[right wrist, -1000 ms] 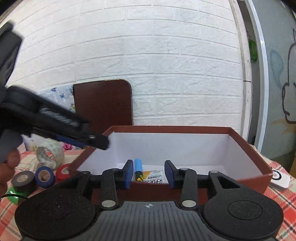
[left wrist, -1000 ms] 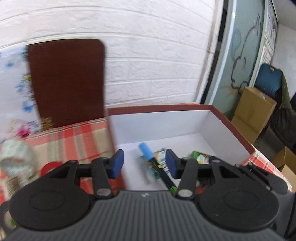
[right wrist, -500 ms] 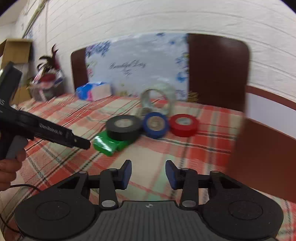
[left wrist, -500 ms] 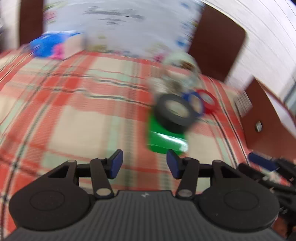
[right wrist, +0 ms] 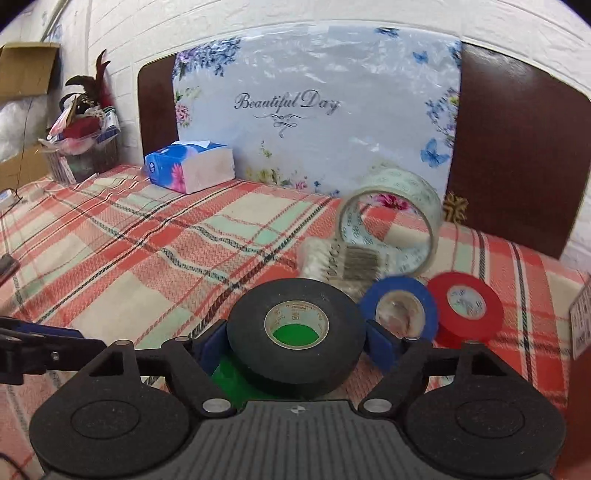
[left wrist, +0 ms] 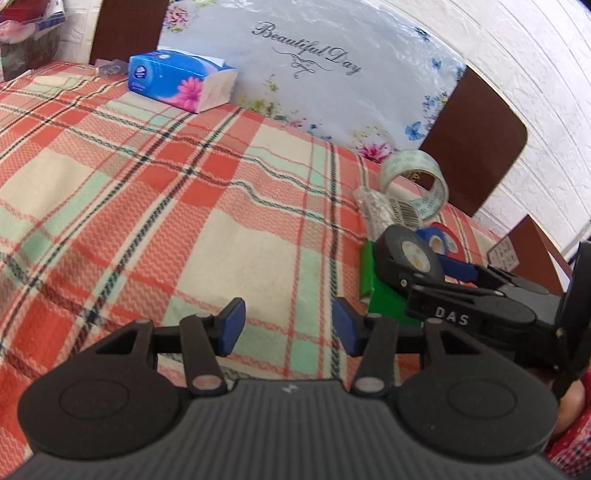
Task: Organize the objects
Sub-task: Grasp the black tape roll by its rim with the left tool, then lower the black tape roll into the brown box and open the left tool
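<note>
A plaid tablecloth [right wrist: 147,240] in red, cream and mint covers the table. A blue tissue pack [right wrist: 190,166] with a pink flower print lies near the far edge, white tissue showing at its top. Behind it a pale floral board [right wrist: 317,122] — lettered "Beautiful Day" — leans upright against a dark brown panel [right wrist: 513,147]. The wall [right wrist: 258,18] is white brick. At far left stand a basket of mixed items [right wrist: 81,140] and a cardboard box [right wrist: 26,68].
</note>
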{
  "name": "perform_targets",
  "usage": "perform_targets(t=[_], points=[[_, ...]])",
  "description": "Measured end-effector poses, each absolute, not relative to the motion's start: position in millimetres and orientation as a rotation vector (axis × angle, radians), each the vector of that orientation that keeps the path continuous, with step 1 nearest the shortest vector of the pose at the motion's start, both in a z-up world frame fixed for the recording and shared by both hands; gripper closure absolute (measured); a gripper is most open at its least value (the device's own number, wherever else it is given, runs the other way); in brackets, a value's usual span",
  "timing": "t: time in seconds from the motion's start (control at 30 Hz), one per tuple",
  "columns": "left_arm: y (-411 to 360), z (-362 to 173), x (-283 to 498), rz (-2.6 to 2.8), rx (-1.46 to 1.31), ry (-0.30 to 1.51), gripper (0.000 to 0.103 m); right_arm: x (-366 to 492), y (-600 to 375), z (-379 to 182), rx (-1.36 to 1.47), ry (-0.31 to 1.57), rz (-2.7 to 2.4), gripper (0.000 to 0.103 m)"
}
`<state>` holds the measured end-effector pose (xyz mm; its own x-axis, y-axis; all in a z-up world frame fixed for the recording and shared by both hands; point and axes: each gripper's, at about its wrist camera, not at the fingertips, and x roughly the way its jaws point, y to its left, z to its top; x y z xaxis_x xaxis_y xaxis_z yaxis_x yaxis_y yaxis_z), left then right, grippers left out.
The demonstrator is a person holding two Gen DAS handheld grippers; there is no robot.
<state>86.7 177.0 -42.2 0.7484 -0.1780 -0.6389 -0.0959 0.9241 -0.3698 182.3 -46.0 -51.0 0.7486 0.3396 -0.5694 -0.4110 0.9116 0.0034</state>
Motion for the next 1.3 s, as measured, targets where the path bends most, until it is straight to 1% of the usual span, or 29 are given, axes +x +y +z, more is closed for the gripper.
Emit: perform_targets(t=[0.17, 0.33, 0.4, 0.53, 0.67, 0.73, 0.77, 0.8, 0.9, 0.97, 1.03, 1.17, 1.3], points=[[154, -37, 84, -0.143, -0.385, 0.738, 0.049, 126, -92, -52, -0.139, 0.596, 0.441, 0.026], [100, -29, 84, -0.376, -0.358, 0.793, 0.049, 62, -138, -70, -0.201, 0.643, 0.409, 0.024], [71, -27, 83, -0.445, -0.314, 0.817, 0.049, 42, -153, -74, -0.165, 0.624, 0.373, 0.011], [25, -33, 83, -0.510, -0.256, 0.898, 0.049, 24, -167, -78, -0.113, 0.606, 0.329, 0.011], [0, -40, 82, -0.519, -0.187, 0.965, 0.049, 23, -166, -77, -0.124, 0.576, 0.349, 0.012], [-10, -43, 86, -0.509, -0.140, 0.983, 0.050, 32, -160, -80, -0.144, 0.596, 0.366, 0.014], [-13, -46, 88, -0.494, -0.125, 0.990, 0.052, 38, -157, -81, -0.151, 0.611, 0.384, 0.024], [-16, -46, 87, -0.481, -0.120, 0.990, 0.063, 42, -155, -82, -0.149, 0.622, 0.409, 0.031], [-21, -34, 87, -0.441, -0.080, 0.979, 0.064, 41, -155, -74, -0.142, 0.589, 0.403, 0.031], [-23, -15, 91, -0.464, -0.095, 0.949, 0.064, 36, -163, -62, -0.143, 0.513, 0.377, 0.031], [-34, 11, 97, -0.501, -0.084, 0.882, 0.064, 36, -172, -46, -0.152, 0.430, 0.325, 0.031], [-81, 51, 117, -0.563, -0.008, 0.750, 0.064, 49, -201, -16, -0.165, 0.306, 0.195, 0.031], [-137, 68, 146, -0.643, 0.029, 0.696, 0.064, 66, -240, -2, -0.185, 0.256, 0.059, 0.031]])
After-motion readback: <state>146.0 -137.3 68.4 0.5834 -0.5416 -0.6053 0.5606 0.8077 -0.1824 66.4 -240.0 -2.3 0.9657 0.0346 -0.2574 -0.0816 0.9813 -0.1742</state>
